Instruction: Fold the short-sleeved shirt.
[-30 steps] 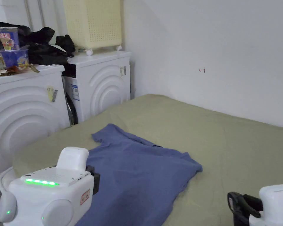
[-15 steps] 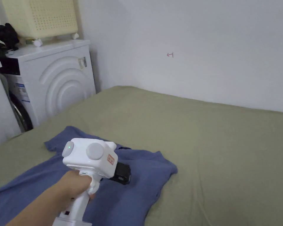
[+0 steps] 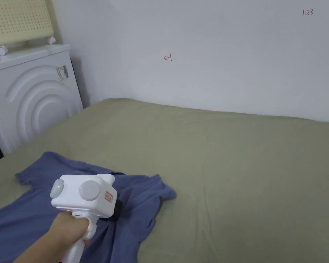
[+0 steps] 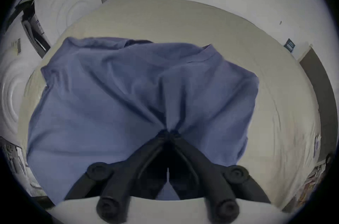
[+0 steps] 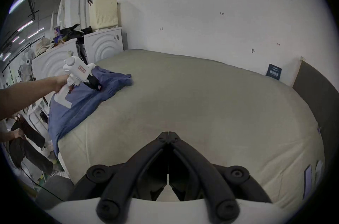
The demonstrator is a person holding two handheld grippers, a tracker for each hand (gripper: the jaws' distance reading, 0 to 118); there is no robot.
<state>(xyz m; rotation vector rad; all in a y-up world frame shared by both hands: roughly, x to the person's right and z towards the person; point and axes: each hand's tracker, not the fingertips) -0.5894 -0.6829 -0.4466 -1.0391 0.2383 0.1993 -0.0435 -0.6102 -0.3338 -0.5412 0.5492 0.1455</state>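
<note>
The blue short-sleeved shirt [image 3: 30, 209] lies spread on the olive bed [image 3: 246, 171], at its left side, with part of it hanging over the bed's edge [image 5: 55, 129]. A hand holds my left gripper [image 3: 118, 209] down on the shirt, near its right sleeve. In the left gripper view the left gripper [image 4: 167, 131] is shut on a pinch of the shirt [image 4: 110, 90], and creases fan out from the tips. My right gripper [image 5: 168, 134] is shut with nothing in it, over bare sheet to the right of the shirt.
White washing machines [image 3: 30, 96] stand left of the bed, with a cream basket [image 3: 16, 20] on top. A white wall runs behind the bed. A dark panel [image 5: 315, 96] borders its right end. A person sits low at the left [image 5: 23, 145]. Bare sheet stretches right of the shirt.
The head camera has swung right. My left gripper went from close to the camera out onto the shirt and pinched the cloth, which now puckers around it. The right gripper has left the head view.
</note>
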